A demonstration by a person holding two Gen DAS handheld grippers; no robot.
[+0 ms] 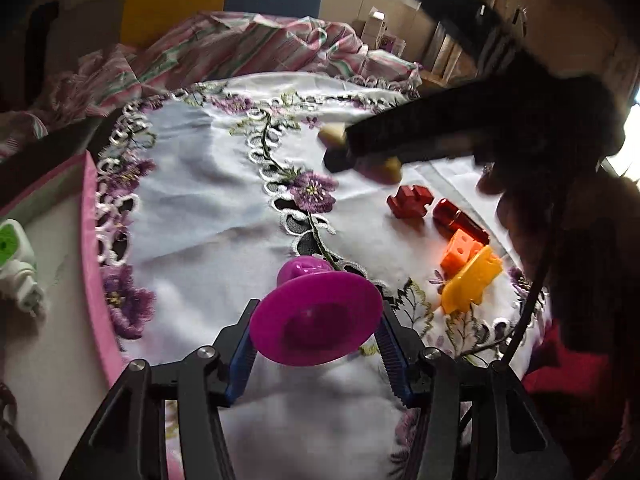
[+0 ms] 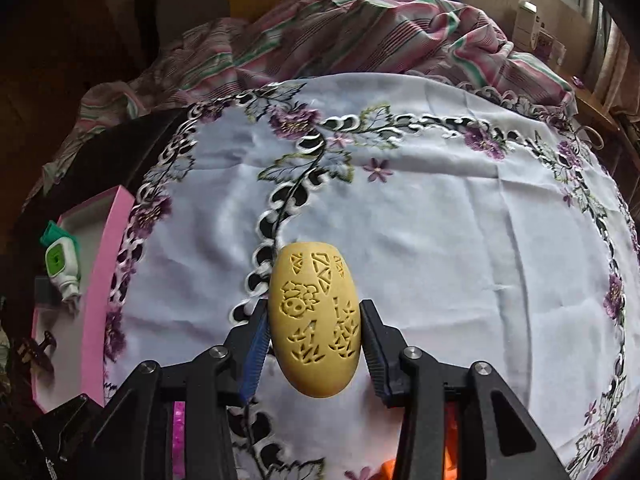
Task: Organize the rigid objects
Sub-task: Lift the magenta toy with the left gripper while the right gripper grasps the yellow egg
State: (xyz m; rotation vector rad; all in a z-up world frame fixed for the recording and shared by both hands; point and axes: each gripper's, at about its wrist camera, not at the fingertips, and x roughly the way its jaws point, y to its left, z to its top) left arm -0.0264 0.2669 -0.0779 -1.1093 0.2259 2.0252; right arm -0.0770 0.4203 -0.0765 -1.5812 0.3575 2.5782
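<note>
In the left wrist view my left gripper (image 1: 318, 330) is shut on a magenta funnel-shaped toy (image 1: 316, 320), its wide disc held between the blue pads above the embroidered white cloth (image 1: 208, 184). In the right wrist view my right gripper (image 2: 314, 344) is shut on a carved yellow oval piece (image 2: 314, 320), held lengthwise between both pads. The left wrist view also shows the right gripper (image 1: 360, 148) as a dark blurred shape at upper right, with the yellow oval piece (image 1: 331, 136) sticking out of it above the cloth.
A red notched block (image 1: 408, 202), a red cylinder (image 1: 460, 220), an orange holed block (image 1: 460, 252) and a yellow flat piece (image 1: 474, 280) lie on the cloth at right. A pink tray (image 2: 108, 280) at left holds a white-green device (image 2: 62, 264). Striped fabric (image 2: 360, 32) is heaped behind.
</note>
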